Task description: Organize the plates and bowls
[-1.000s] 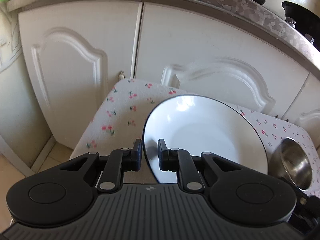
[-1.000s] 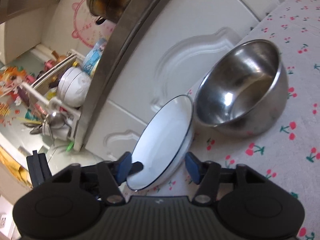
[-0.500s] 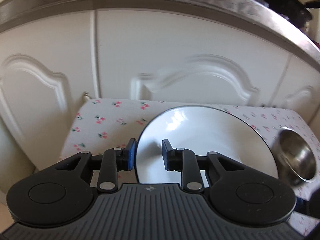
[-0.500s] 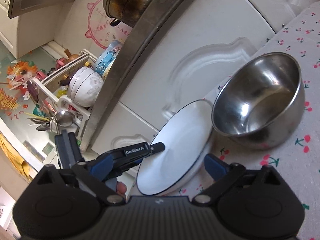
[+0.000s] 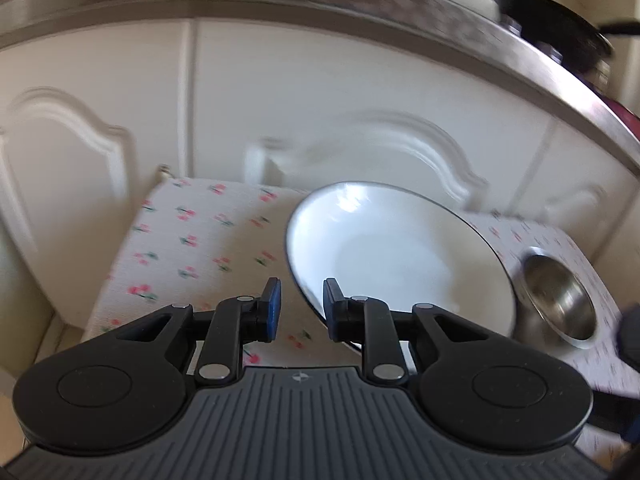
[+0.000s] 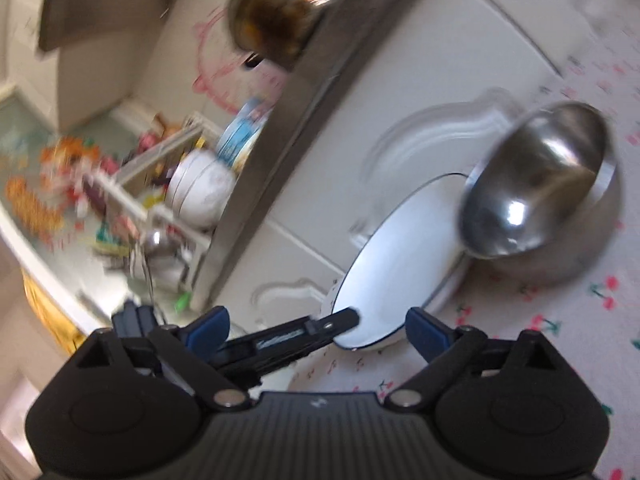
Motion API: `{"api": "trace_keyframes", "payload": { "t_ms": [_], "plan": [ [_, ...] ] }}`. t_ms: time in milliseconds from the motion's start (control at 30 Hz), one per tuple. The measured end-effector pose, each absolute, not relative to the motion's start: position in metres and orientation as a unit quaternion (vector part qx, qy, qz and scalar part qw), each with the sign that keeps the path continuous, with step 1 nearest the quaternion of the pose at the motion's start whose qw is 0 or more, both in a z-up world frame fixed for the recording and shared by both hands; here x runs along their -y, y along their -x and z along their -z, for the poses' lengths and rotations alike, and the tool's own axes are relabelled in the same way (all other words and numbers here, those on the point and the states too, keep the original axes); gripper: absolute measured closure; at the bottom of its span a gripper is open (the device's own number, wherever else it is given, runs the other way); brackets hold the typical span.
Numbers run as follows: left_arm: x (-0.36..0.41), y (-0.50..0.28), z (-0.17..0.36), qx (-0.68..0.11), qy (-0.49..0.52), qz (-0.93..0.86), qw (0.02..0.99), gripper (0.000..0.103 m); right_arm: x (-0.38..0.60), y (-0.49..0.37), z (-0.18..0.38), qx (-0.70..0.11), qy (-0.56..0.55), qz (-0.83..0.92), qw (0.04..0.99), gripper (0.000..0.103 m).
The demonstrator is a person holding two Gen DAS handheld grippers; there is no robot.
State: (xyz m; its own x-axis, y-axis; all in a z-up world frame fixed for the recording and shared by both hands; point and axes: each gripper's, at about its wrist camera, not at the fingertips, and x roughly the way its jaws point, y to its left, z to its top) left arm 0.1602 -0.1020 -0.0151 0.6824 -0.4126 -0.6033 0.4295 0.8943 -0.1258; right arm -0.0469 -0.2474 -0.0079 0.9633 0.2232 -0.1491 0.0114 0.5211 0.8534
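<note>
A white plate with a dark rim [image 5: 400, 252] lies on the cherry-print cloth [image 5: 192, 248]. It also shows in the right wrist view [image 6: 396, 268]. A steel bowl [image 5: 560, 300] stands right of it, seen large in the right wrist view [image 6: 544, 192]. My left gripper [image 5: 302, 308] is open, its jaws on either side of the plate's near rim without closing on it. My right gripper [image 6: 316, 328] is open wide and empty, with the left gripper's finger [image 6: 296, 336] showing between its jaws.
White cabinet doors [image 5: 360, 92] stand behind the cloth under a steel counter edge [image 5: 360, 4]. A black pan [image 5: 552, 32] and a pot [image 6: 280, 12] sit on the counter. A dish rack with white bowls [image 6: 200, 196] is at the left.
My left gripper has opened and let go of the plate's rim. My right gripper has opened wider and lifted, tilting its view.
</note>
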Motion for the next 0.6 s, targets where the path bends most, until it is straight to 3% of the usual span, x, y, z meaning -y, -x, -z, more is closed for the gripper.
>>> {"api": "trace_keyframes", "payload": {
  "t_ms": [100, 267, 600],
  "plan": [
    [0.107, -0.173, 0.007, -0.318, -0.016, 0.196, 0.928, 0.065, 0.252, 0.051, 0.011, -0.111, -0.503, -0.049, 0.856, 0.003],
    [0.134, -0.194, -0.013, -0.295, -0.063, 0.198, 0.933, 0.057, 0.250, 0.051, 0.011, -0.109, -0.496, -0.026, 0.861, 0.001],
    [0.209, -0.239, -0.014, -0.322, -0.136, 0.216, 0.912, 0.053, 0.259, 0.064, 0.017, -0.082, -0.512, 0.011, 0.855, 0.001]
  ]
}}
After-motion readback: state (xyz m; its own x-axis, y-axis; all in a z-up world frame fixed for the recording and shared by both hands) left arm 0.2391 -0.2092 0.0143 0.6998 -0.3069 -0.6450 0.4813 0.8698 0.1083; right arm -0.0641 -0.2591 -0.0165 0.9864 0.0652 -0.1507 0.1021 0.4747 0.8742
